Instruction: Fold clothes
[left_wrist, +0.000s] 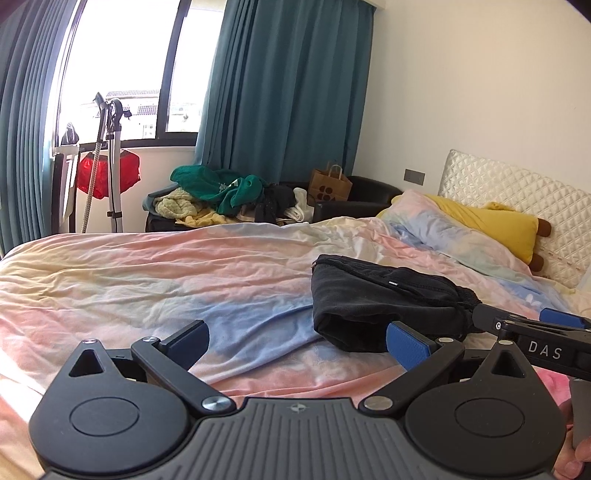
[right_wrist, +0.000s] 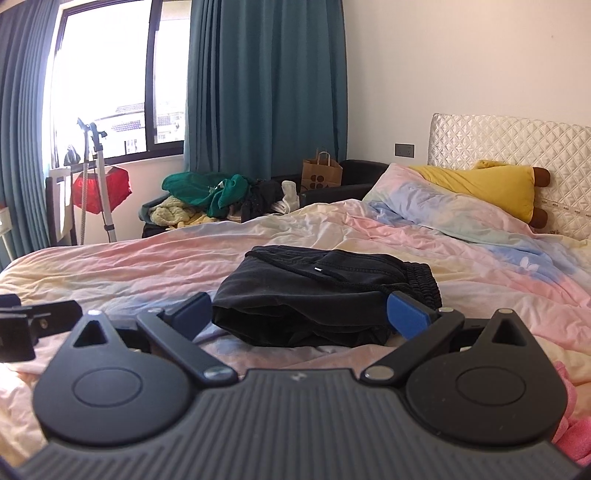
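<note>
A black garment (right_wrist: 321, 291) lies folded in a compact bundle on the pastel bedspread (right_wrist: 129, 266), its elastic waistband at the right end. It also shows in the left wrist view (left_wrist: 384, 299), to the right of centre. My right gripper (right_wrist: 299, 315) is open and empty, its blue pads flanking the near edge of the bundle without gripping it. My left gripper (left_wrist: 299, 341) is open and empty, hovering over bare bedspread (left_wrist: 147, 280) left of the bundle. The right gripper's body (left_wrist: 535, 332) shows at the right edge of the left wrist view.
A pile of unfolded clothes (right_wrist: 214, 199) lies on a dark sofa beyond the bed, with a paper bag (right_wrist: 321, 171) beside it. A yellow plush pillow (right_wrist: 484, 188) leans on the headboard. A garment steamer stand (right_wrist: 98, 177) is by the window. Pink cloth (right_wrist: 572, 417) lies at the right edge.
</note>
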